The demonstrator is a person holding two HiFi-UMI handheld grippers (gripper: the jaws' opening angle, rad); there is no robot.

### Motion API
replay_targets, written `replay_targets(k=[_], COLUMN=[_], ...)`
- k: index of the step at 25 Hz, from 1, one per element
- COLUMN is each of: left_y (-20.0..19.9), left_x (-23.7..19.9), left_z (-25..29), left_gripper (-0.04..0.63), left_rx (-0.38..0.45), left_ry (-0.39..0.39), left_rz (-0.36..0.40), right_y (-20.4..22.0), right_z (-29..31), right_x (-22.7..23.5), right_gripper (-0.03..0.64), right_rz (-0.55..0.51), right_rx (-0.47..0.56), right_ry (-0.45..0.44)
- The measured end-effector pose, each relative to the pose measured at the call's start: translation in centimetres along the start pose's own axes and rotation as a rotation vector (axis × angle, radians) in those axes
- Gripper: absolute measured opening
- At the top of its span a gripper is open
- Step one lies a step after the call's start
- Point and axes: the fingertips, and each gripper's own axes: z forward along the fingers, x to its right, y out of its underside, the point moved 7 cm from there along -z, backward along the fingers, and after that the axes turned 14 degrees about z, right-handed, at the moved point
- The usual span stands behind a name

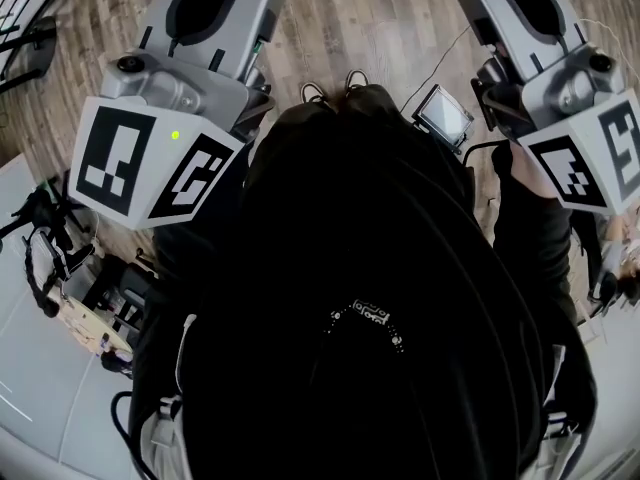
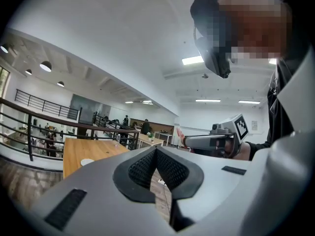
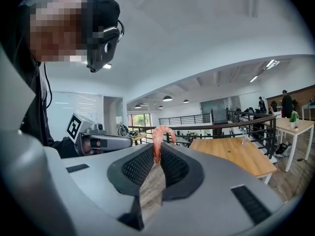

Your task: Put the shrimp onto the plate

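A pink curled shrimp [image 3: 158, 140] stands pinched between the black pads of my right gripper [image 3: 158, 150], which is shut on it and held up in the air. The left gripper view shows that right gripper [image 2: 183, 140] from the side, with the shrimp [image 2: 179, 133] at its tip. My left gripper [image 2: 156, 151] is shut with nothing in it, also raised. In the head view only the marker cubes, left [image 1: 150, 163] and right [image 1: 590, 153], flank the person's dark clothing [image 1: 370, 298]. A small white disc [image 2: 87, 162] lies on a wooden table [image 2: 78, 151]; I cannot tell whether it is the plate.
A black railing [image 3: 231, 127] runs past a wooden table [image 3: 231, 151]. Several people stand far off. Below, there is wood flooring [image 1: 360, 18], a small screen device [image 1: 445, 115], cabled equipment [image 1: 70, 278] on a white surface [image 1: 30, 368], and the person's shoes [image 1: 330, 88].
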Motion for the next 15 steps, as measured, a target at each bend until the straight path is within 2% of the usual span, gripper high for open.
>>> replay_targets(k=[2,6,12,15], left_y=[0.5,-0.2,-1.9,-1.4], left_x=[0.0,2.6,3.2,4.6], left_z=[0.8,1.4,3.0,4.9], left_gripper=[0.005,0.005,0.005,0.005], left_rx=[0.0,0.01,0.003,-0.006], left_ry=[0.009,0.128,0.165,0.199], left_rz=[-0.02,-0.047,-0.016,0.006], right_y=[0.1,1.2,-1.5,-1.1], right_z=[0.0,-1.0,-2.3,-3.3], right_x=[0.8,1.3,2.7,4.2], right_gripper=[0.055,0.055,0.055,0.055], right_rz=[0.012,0.052,0.053,0.055], right_rx=[0.001,-0.008,0.032,0.052], right_ry=[-0.001,0.0,-0.008,-0.014])
